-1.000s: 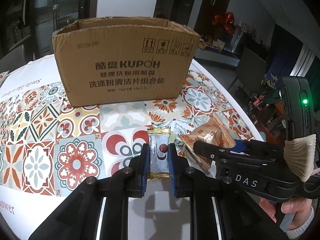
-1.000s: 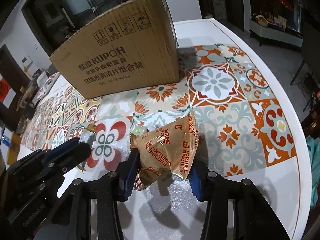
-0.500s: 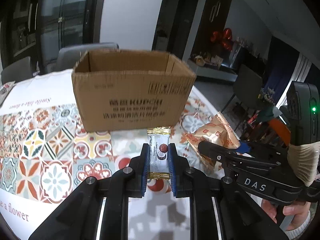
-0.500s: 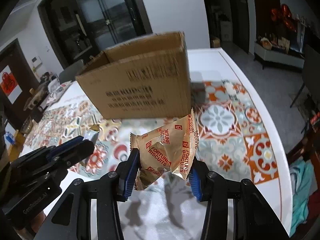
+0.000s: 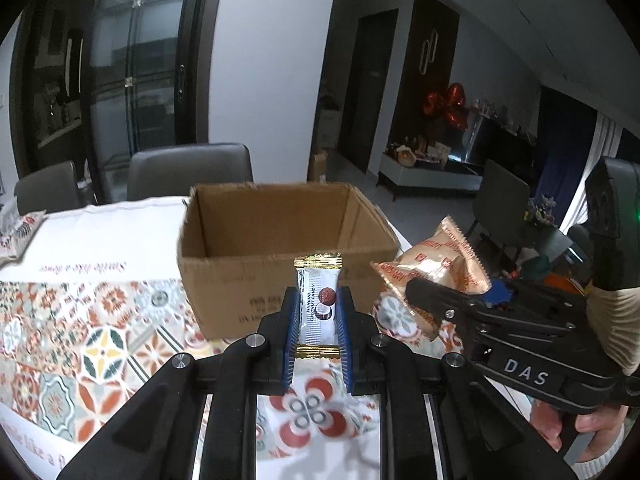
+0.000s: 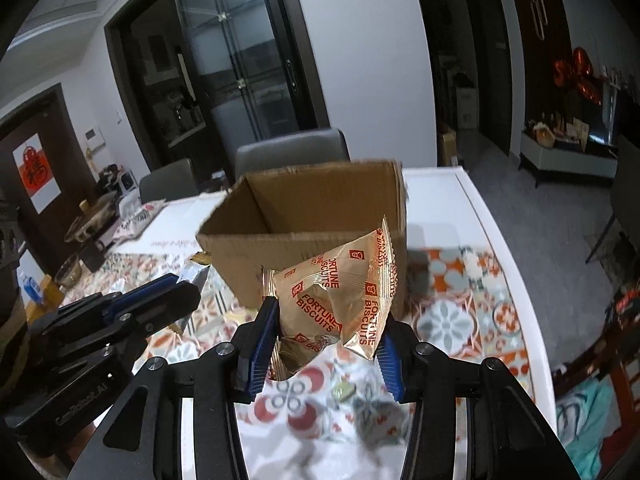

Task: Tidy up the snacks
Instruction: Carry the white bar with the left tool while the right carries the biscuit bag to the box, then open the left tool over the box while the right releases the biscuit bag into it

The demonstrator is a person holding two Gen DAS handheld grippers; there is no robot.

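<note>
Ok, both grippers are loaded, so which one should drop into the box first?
Probably left: the left gripper holds its candy bar centred before the cardboard box; the right gripper's biscuit bag faces its right corner.

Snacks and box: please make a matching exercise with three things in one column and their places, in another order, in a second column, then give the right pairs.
Things:
1. biscuit bag
2. candy bar
3. box

Places:
A. standing open on the patterned tablecloth
B. clamped in the left tool
C. clamped in the right tool

Pairs: 1-C, 2-B, 3-A
</note>
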